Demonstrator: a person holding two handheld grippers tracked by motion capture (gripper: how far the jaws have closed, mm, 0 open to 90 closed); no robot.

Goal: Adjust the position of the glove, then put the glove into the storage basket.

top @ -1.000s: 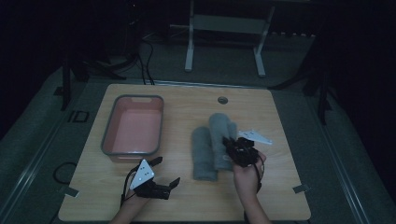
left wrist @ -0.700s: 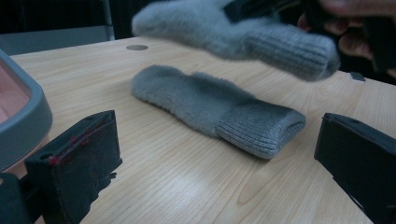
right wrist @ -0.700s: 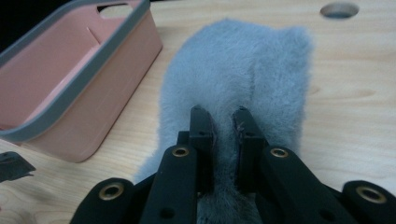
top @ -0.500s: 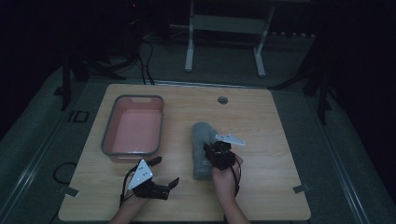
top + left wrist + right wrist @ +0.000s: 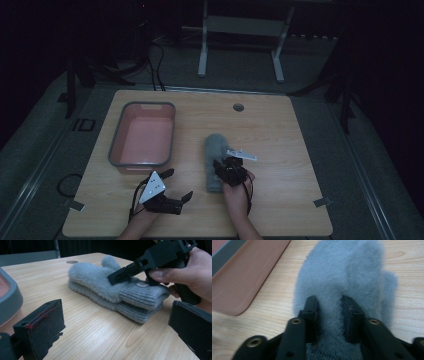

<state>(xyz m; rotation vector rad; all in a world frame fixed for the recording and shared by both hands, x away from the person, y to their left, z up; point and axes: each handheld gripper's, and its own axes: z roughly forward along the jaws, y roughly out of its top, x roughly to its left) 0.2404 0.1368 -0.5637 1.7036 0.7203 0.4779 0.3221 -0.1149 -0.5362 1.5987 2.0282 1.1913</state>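
Note:
Two fluffy grey mittens lie stacked mid-table, the upper mitten (image 5: 216, 146) (image 5: 100, 277) (image 5: 342, 270) squarely over the lower mitten (image 5: 130, 311), ribbed cuffs toward the person. My right gripper (image 5: 226, 170) (image 5: 329, 312) rests on the stack near the cuff, shut on a ridge of the upper mitten's fleece; one of its fingers (image 5: 120, 276) lies across the pile. My left gripper (image 5: 176, 185) (image 5: 115, 312) stands open near the front edge, left of the mittens, aimed at them with nothing between its jaws.
A grey-rimmed pink tray (image 5: 116, 145) (image 5: 249, 272) (image 5: 10, 300) sits empty on the table's left half. A round cable hole (image 5: 238, 107) is at the back. Bare wood lies to the right of the mittens.
The right gripper carried one mitten leftward and laid it over the other, so the two are now stacked. The left gripper has stayed in place.

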